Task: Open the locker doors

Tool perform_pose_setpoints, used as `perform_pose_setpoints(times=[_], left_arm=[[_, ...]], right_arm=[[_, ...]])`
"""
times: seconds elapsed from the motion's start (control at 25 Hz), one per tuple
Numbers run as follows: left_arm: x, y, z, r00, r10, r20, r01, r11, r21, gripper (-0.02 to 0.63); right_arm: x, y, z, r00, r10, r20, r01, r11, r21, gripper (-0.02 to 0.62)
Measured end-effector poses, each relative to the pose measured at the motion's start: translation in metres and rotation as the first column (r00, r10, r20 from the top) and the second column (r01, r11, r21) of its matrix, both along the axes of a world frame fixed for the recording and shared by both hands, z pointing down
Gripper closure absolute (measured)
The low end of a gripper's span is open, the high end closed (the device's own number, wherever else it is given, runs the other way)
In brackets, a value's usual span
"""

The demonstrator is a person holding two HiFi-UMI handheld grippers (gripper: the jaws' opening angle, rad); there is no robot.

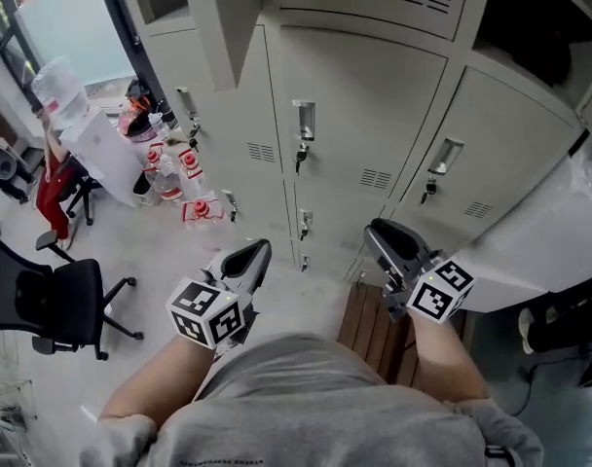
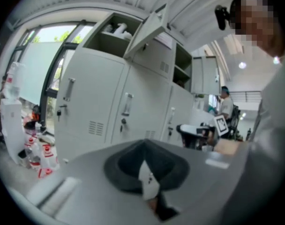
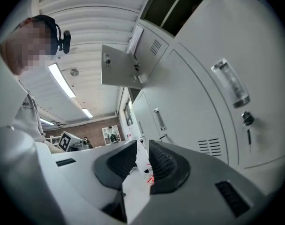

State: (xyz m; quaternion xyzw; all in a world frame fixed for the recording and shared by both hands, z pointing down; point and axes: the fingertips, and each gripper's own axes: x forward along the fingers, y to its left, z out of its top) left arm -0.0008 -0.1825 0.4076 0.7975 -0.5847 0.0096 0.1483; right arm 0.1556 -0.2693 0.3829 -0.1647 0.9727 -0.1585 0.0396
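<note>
Jaws of our left gripper sit with tips pressed together, empty; jaws of our right gripper stand slightly spread, holding nothing. Ahead of both, well apart from them, are closed grey locker doors. We judge them thin, stiff sheet metal that swings lightly on hinges. The best hold looks like the chrome handle ahead between both jaws, above its small key; it is smooth and possibly slippery.

The person wears a grey T-shirt with short sleeves and a small dark line of print. The left gripper and the right gripper have light grey shells, dark ribbed pads, and each a black-and-white marker cube.
</note>
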Motion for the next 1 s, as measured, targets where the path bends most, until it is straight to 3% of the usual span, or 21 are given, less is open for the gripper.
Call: perform_pose_setpoints(times=[0.24,0.4,0.56,0.76,1.0], left_arm=[[-0.089,0.007,0.019,0.997,0.066,-0.034,-0.065,0.997,0.028,0.601],[-0.173,0.003,0.040,0.991,0.133,-0.035,-0.131,0.990,0.057,0.601],[-0.240,-0.005,0.075,0.974,0.224,0.015,-0.225,0.973,0.058,0.601],[-0.269,-0.010,0.119,0.953,0.304,-0.005,-0.304,0.953,0.014,0.601],[-0.257,-0.022,0.199,0.973,0.215,-0.085,-0.220,0.974,-0.058,0.601]], right_arm=[[-0.096,0.012,0.046,0.997,0.030,-0.066,-0.031,0.999,-0.016,0.518],[-0.169,0.009,0.078,0.983,0.150,-0.107,-0.151,0.989,-0.001,0.518],[-0.230,0.004,0.126,0.949,0.273,-0.159,-0.275,0.961,0.010,0.518],[-0.250,0.000,0.179,0.878,0.391,-0.277,-0.415,0.909,-0.032,0.518],[-0.229,-0.026,0.267,0.839,0.410,-0.358,-0.460,0.886,-0.064,0.517]])
